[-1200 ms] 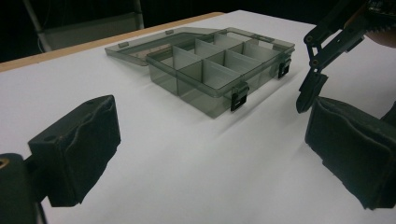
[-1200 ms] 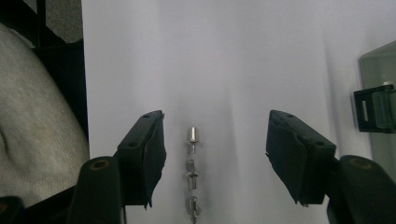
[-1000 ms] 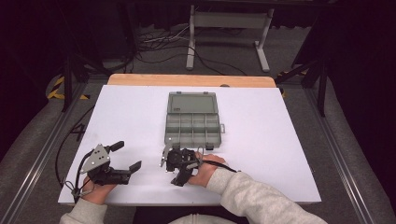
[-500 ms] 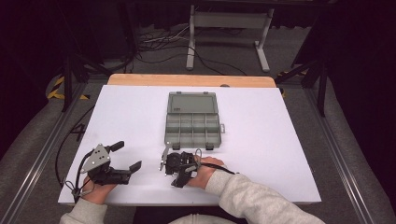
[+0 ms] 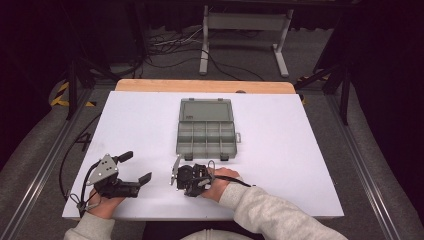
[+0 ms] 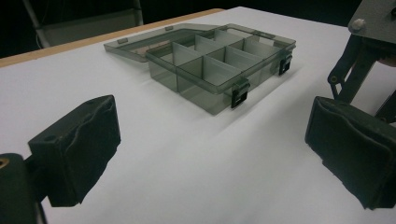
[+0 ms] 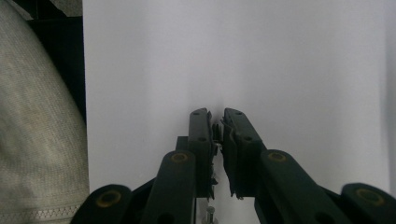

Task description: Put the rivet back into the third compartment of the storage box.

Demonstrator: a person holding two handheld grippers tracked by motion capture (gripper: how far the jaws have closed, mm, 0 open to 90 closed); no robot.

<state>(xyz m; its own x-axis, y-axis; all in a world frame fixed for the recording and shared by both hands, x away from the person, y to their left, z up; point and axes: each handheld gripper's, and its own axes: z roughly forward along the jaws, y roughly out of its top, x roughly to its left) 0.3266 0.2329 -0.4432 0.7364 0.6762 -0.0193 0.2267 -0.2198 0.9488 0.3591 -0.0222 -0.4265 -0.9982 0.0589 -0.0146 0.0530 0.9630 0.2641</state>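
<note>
A grey see-through compartment box (image 5: 206, 136) lies mid-table with its lid folded open toward the far side; its compartments (image 6: 219, 63) look empty in the left gripper view. My left gripper (image 5: 136, 167) rests at the front left, held by a hand, jaws wide apart with bare table between its pads (image 6: 74, 149). My right gripper (image 5: 189, 189) sits just in front of the box, held low over the table. Its jaws have just been closing and now stand nearly together (image 7: 217, 135); I make out nothing between them.
The white table top (image 5: 280, 150) has a wooden strip along its far edge. Cables trail off the left side. A pale sleeve (image 7: 37, 130) lies close beside the right gripper. Dark floor and a metal stand lie beyond the table.
The right gripper's jaws have come together from about half open. Its hand shifted only slightly. The left gripper and the box have not moved.
</note>
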